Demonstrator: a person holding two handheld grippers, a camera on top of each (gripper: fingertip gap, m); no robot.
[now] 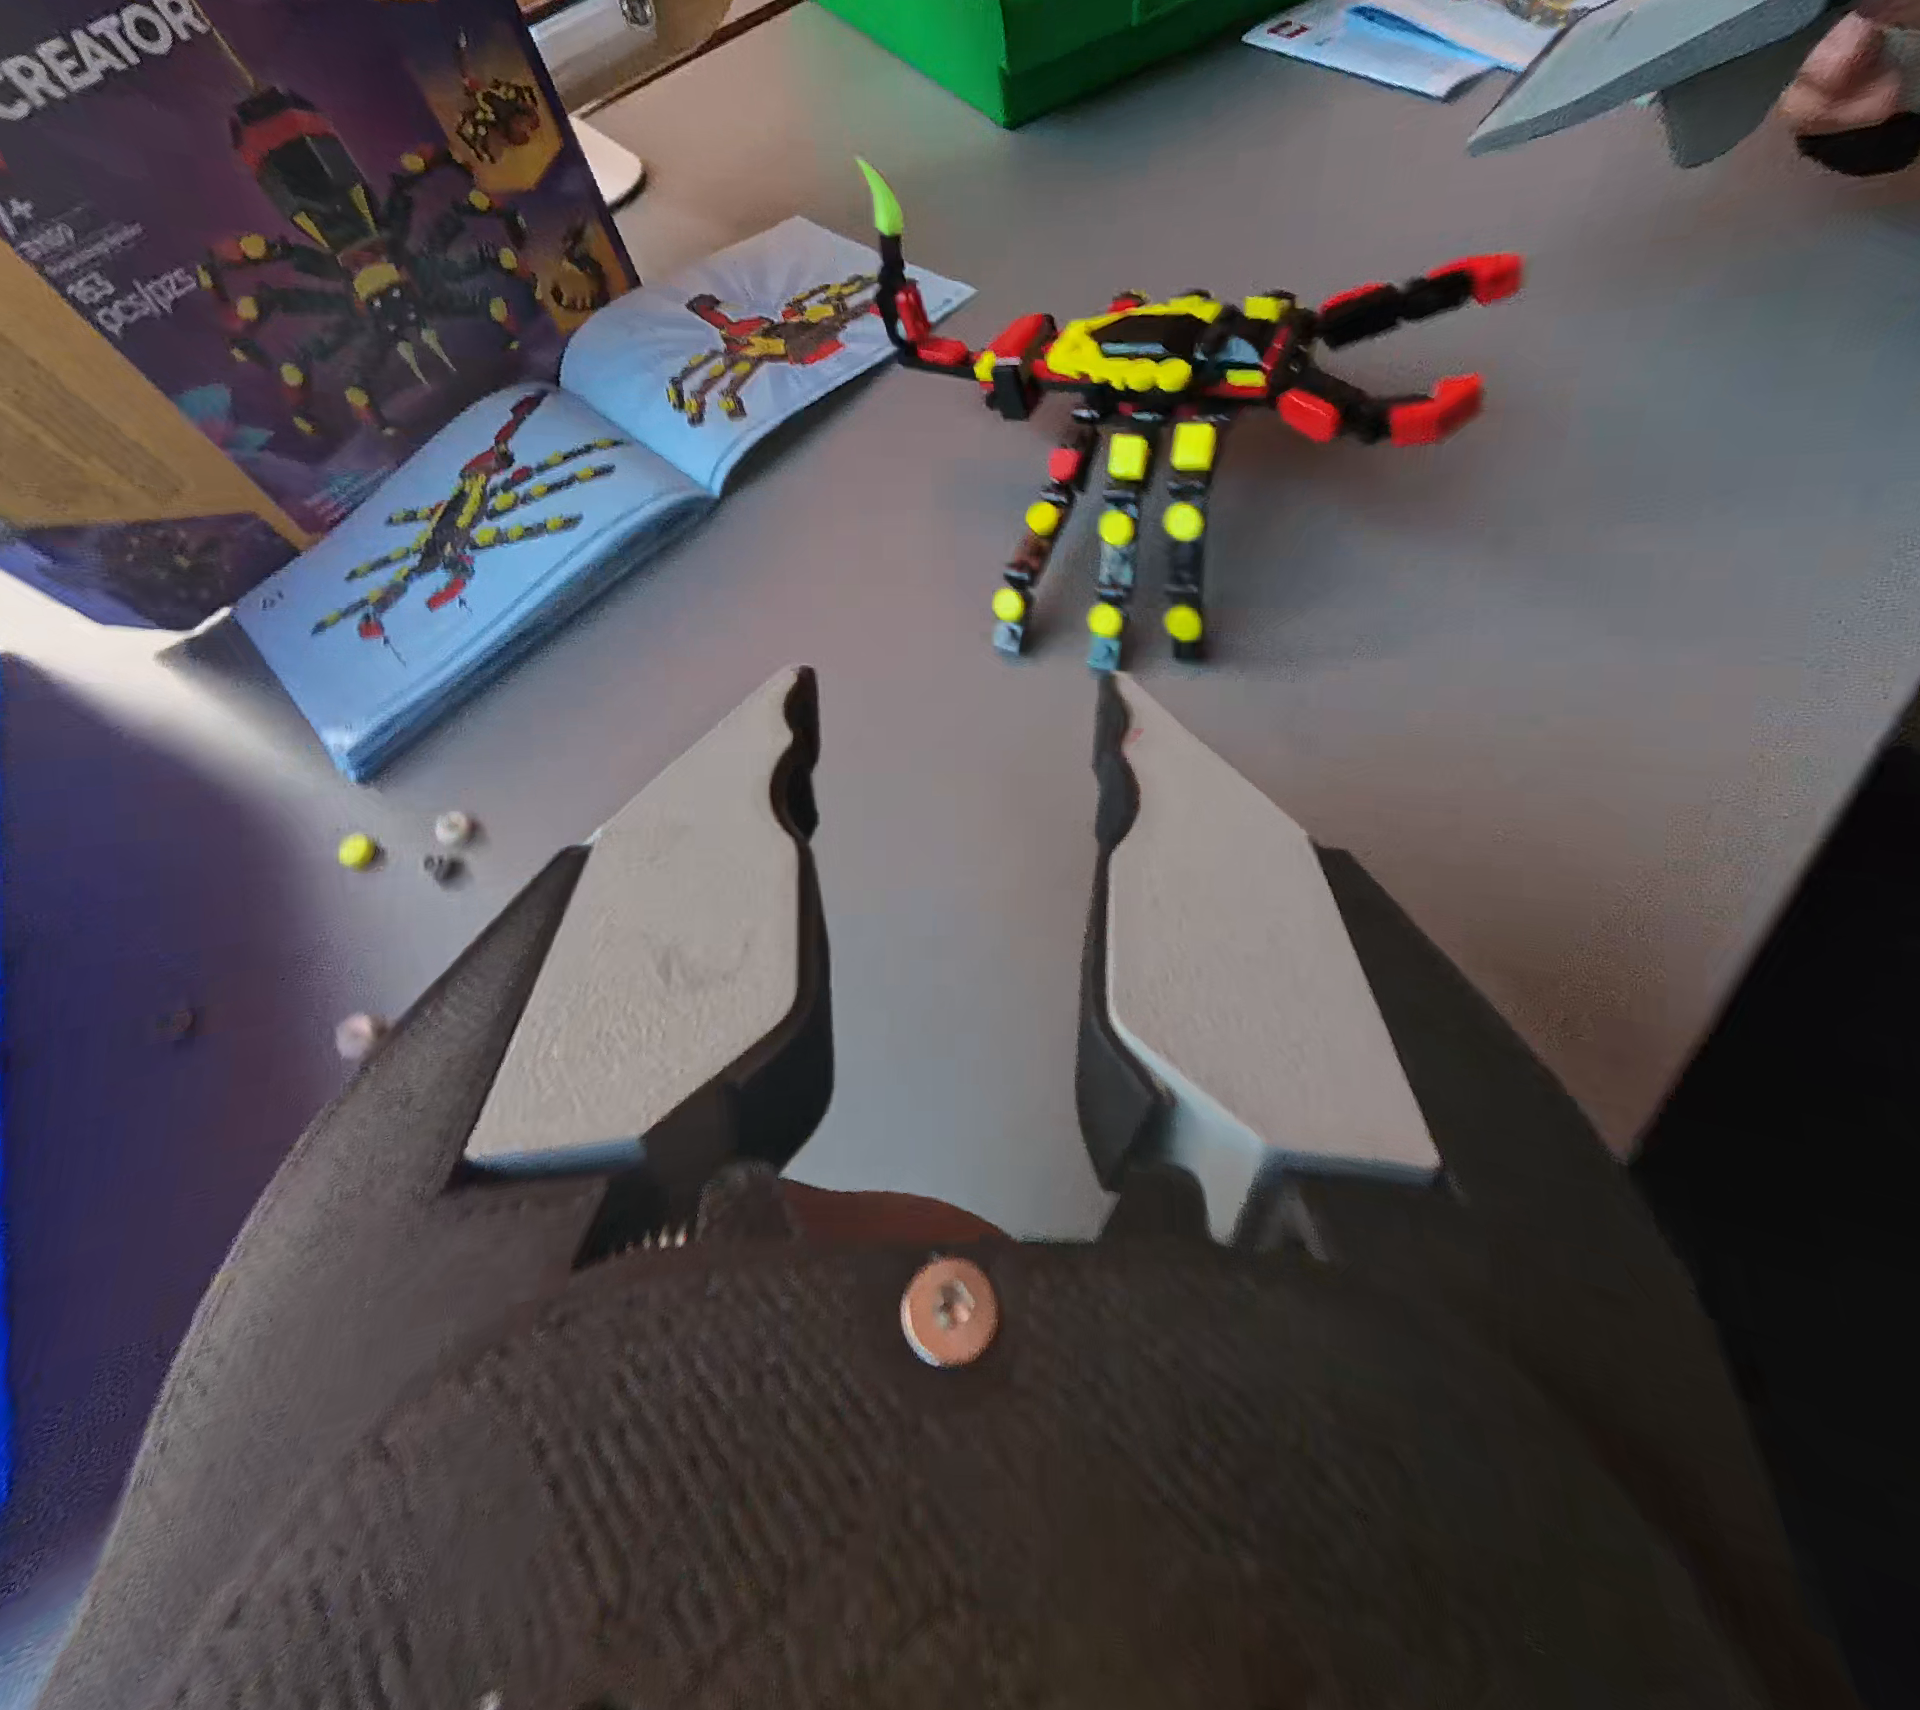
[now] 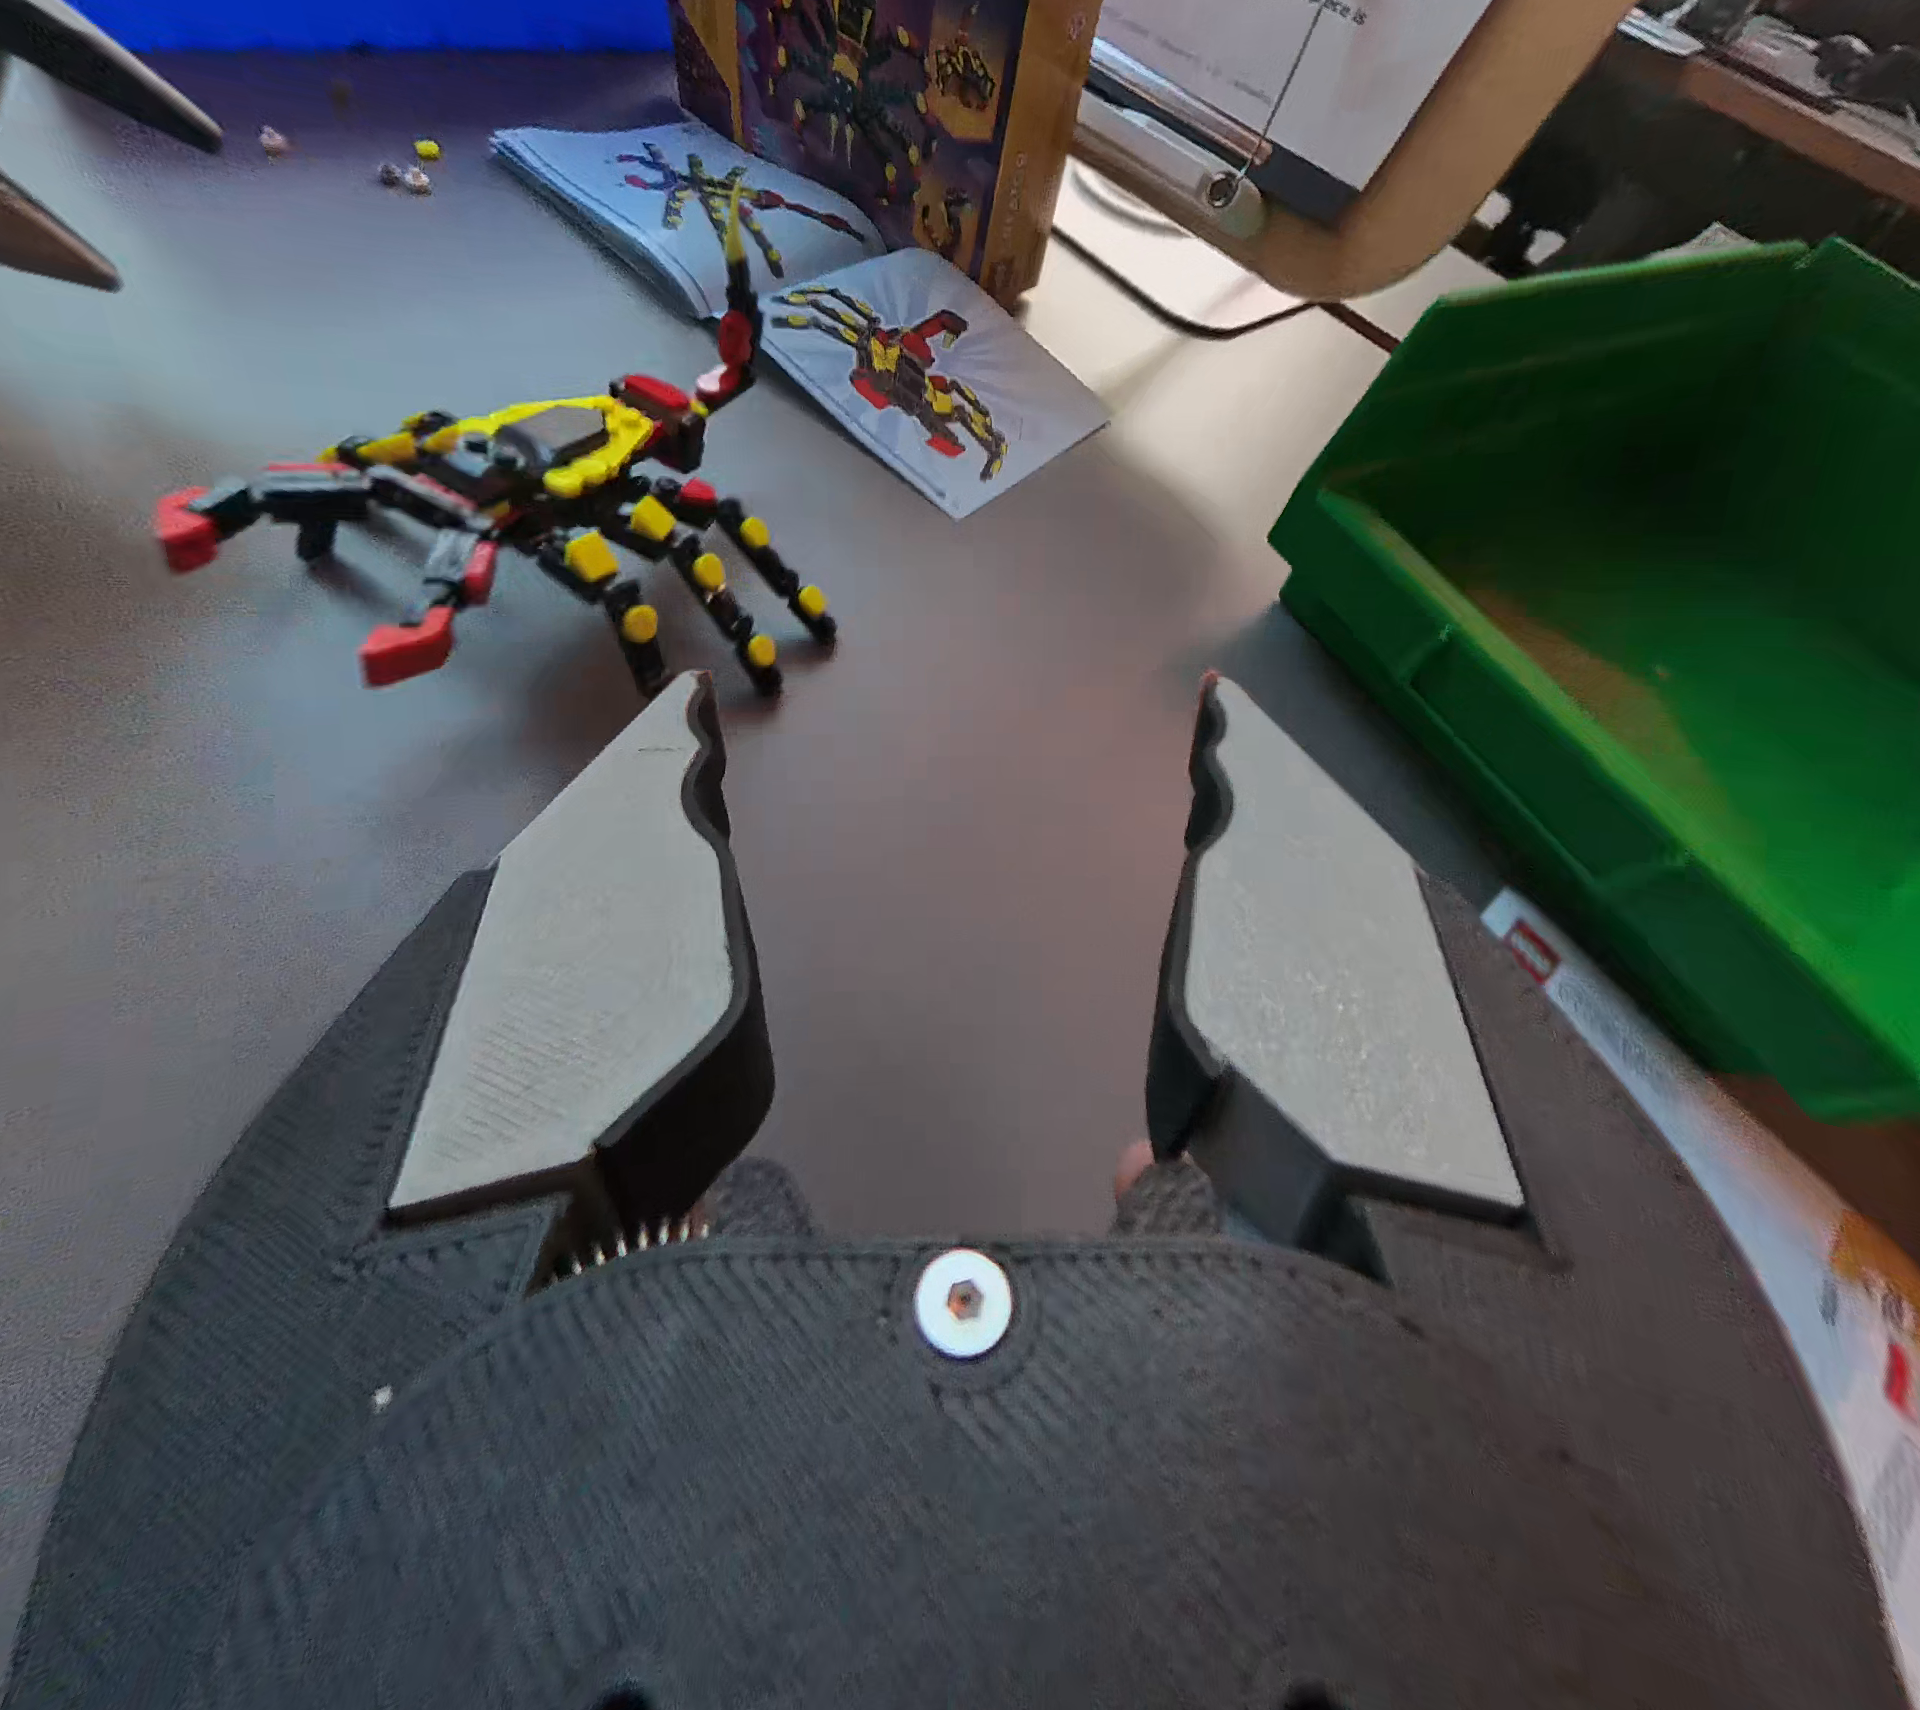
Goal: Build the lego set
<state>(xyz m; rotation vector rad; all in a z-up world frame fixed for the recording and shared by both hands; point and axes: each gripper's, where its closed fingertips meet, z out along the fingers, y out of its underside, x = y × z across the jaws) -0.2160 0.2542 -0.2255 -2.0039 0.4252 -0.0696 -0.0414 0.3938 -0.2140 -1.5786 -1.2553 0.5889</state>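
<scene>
Two Spread Grippers, One Fragile Scorpion

Grey tabletop (image 1: pixel 1558 621); green plastic bin (image 2: pixel 1621 642) at rear; purple cardboard set box (image 1: pixel 260 206); open blue instruction booklet (image 1: pixel 540 517).

Red-yellow-black brick scorpion model (image 1: pixel 1174 372) standing mid-table, touched by neither tool.

Left gripper (image 1: pixel 956 704), right gripper (image 2: pixel 951 704): both spread, empty.

Likely hazards: a careless squeeze snapping thin legs or the green-tipped tail; loose studs (image 1: pixel 358 850) rolling off.

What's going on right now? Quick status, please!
Left tongs open, empty. Right tongs open, empty. Scorpion model stands assembled on table, untouched. Nothing blocking it.
</scene>
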